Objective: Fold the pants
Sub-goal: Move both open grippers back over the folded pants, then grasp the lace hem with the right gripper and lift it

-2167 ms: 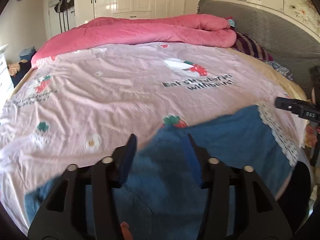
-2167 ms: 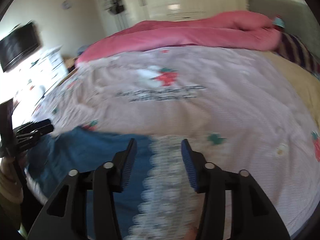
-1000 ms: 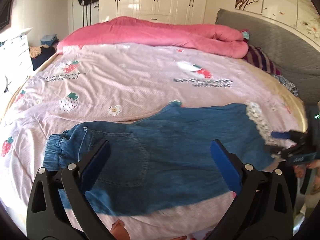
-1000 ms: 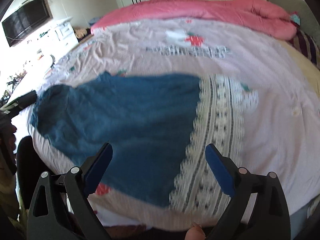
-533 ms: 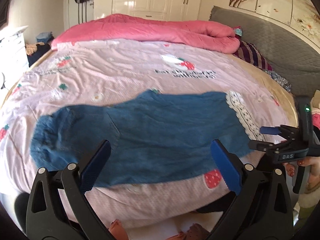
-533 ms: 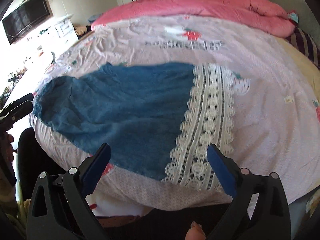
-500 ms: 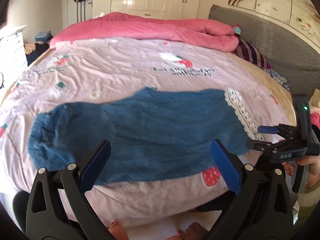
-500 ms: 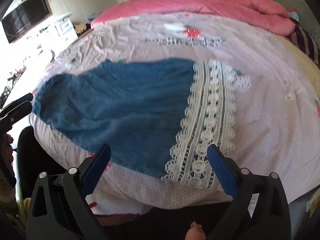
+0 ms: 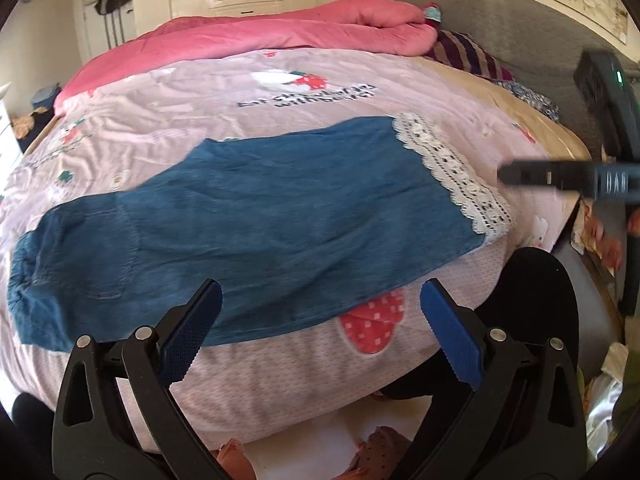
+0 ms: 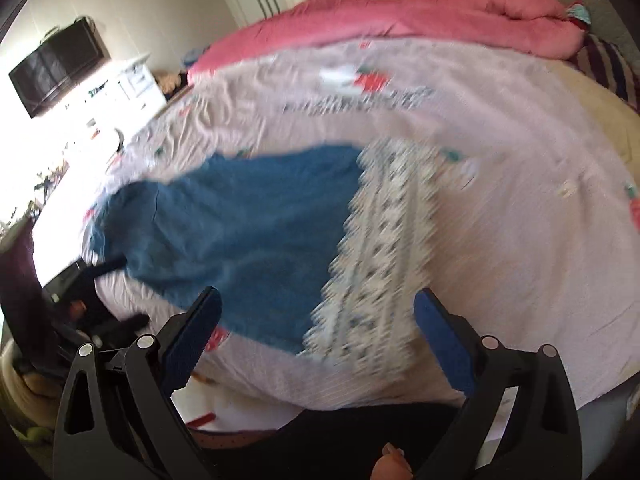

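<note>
My left claw [image 9: 320, 328] is spread wide and grasps nothing; it hangs off the near edge of the bed [image 9: 280, 392]. The pants [image 9: 248, 220] lie flat on the bedspread just ahead of this claw and run crosswise, the waistband [image 9: 24, 280] ahead and far to its left, the lace-trimmed hem [image 9: 452, 176] ahead and to its right. My right claw [image 10: 316, 332] is likewise released and empty. From it the lace hem [image 10: 376, 248] lies directly ahead between the open jaws, and the denim extends away to its left; this view is motion-blurred, so fine detail is not readable. Judgement: the garment is laid out and no cross fold is made, so the step in hand is approach for the first grasp. The next move calls for lowering each claw onto its own end, closing on both fabric layers together, then carrying hem toward waistband.
</note>
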The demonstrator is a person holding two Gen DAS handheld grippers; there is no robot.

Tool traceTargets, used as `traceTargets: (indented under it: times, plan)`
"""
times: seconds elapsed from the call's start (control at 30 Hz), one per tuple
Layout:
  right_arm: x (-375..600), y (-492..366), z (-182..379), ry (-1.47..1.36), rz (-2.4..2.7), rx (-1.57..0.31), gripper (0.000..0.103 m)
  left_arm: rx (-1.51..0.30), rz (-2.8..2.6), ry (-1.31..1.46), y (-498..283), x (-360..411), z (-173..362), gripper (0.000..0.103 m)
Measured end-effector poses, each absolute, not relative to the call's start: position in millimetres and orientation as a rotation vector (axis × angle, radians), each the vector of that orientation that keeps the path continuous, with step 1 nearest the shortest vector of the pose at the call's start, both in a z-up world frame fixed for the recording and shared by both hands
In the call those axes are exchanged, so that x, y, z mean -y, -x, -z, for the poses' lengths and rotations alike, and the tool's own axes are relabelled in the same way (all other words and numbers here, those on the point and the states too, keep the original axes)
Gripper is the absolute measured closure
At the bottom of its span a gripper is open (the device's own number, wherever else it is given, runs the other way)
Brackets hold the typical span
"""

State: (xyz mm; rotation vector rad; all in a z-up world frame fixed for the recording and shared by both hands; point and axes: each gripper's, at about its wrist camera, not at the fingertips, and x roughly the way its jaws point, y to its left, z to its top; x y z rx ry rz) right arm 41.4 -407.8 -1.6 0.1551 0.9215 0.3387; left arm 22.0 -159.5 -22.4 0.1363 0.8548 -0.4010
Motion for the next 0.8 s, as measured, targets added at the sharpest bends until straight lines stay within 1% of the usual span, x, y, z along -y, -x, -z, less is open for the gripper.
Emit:
traceTargets:
  times: [0.17,0.37,0.67,0.8]
  plan:
    - [428,-63,-6,-0.146,-0.311,-0.919,0.007,-0.83,0.451,-0.183,-21,189,22,0.01]
    - [433,-98,-1,-0.16,-0.319,-0.928,0.006,-0.795,0.507,-0.251,-21,227,22,0.01]
    - [429,-156,32,-0.21,-0.369,-1.011,0.006,-0.752,0.591,-0.34,-14,275,31,0.01]
    - [430,-172,38,-0.242,-0.393,-1.009,0.008,-0.742,0.609,-0.364,-14,291,37,0.01]
